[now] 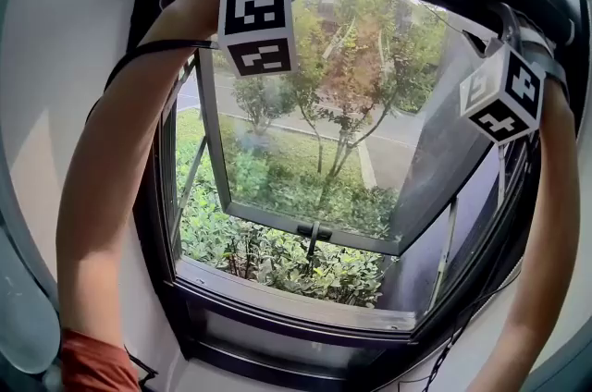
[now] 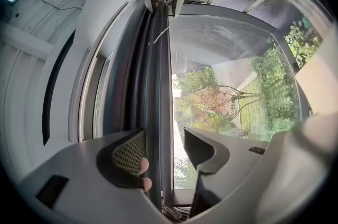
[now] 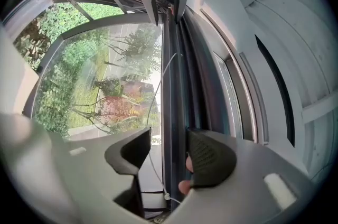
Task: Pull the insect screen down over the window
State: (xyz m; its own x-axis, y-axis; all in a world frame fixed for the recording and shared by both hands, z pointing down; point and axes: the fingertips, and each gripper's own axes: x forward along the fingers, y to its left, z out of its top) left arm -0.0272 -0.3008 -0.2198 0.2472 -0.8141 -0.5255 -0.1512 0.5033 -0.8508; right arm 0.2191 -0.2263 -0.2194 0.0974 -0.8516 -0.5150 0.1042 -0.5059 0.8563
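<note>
Left tool [image 2: 163, 150], right tool [image 3: 169, 150] straddle screen bar [image 2: 158, 85], apparently unclamped.

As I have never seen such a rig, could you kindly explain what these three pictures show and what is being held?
A person, not a robot, holds a hand tool with two jaws in each hand. The head view looks from the person's head at a window whose sash is swung outward. Both arms reach to its top, and the marker cubes belong to the tools. The other two pictures come from cameras riding on those tools. The left gripper and the right gripper each have their jaws apart, straddling the dark screen bar at the window's top, not yet clamped on it. A thin white cord hangs beside the bar.
</note>
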